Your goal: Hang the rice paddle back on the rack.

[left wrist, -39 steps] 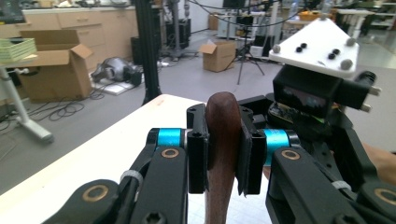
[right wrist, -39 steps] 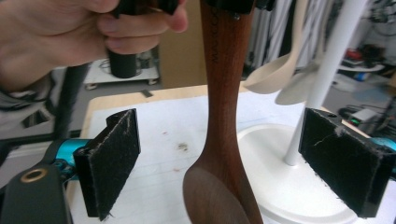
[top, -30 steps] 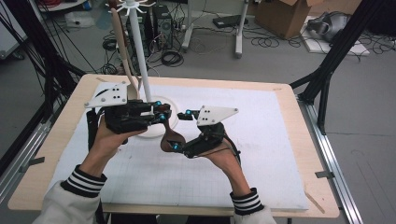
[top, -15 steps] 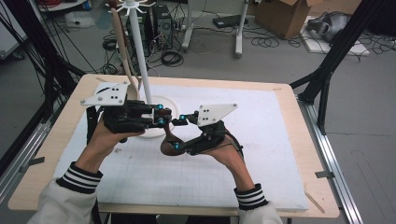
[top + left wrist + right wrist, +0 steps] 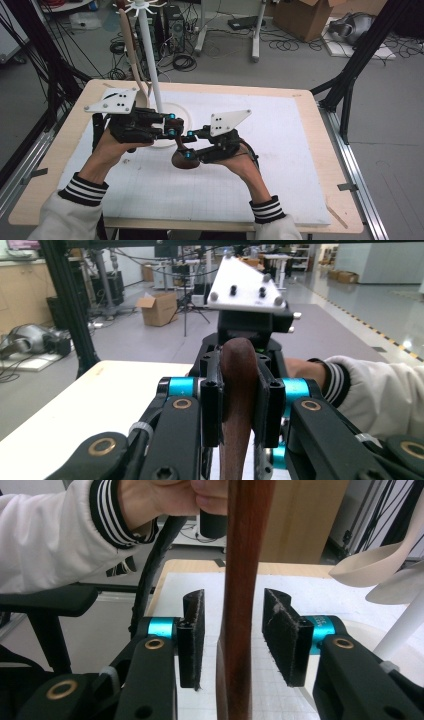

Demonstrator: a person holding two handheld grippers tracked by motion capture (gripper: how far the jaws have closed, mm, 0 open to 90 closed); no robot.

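Observation:
A dark brown wooden spoon (image 5: 182, 159) hangs between my two grippers over the white mat, bowl end low. My left gripper (image 5: 172, 127) is shut on its handle (image 5: 239, 390), with both pads pressed against the wood. My right gripper (image 5: 189, 145) faces it from the other side. In the right gripper view the handle (image 5: 242, 605) stands upright between the pads (image 5: 192, 635), with a gap showing on each side. Those jaws have just been closing around the handle, and the right gripper (image 5: 235, 635) does not touch it.
A white hook stand (image 5: 150, 55) rises from a round white base (image 5: 175, 117) just behind the left gripper. A pale wooden spoon (image 5: 131, 55) hangs from it, and pale spoon bowls (image 5: 370, 565) show at the right. The white mat (image 5: 280, 165) covers the wooden table (image 5: 320, 150).
The right gripper's jaws stand narrower around the spoon handle than a second ago. Both hands have kept their place.

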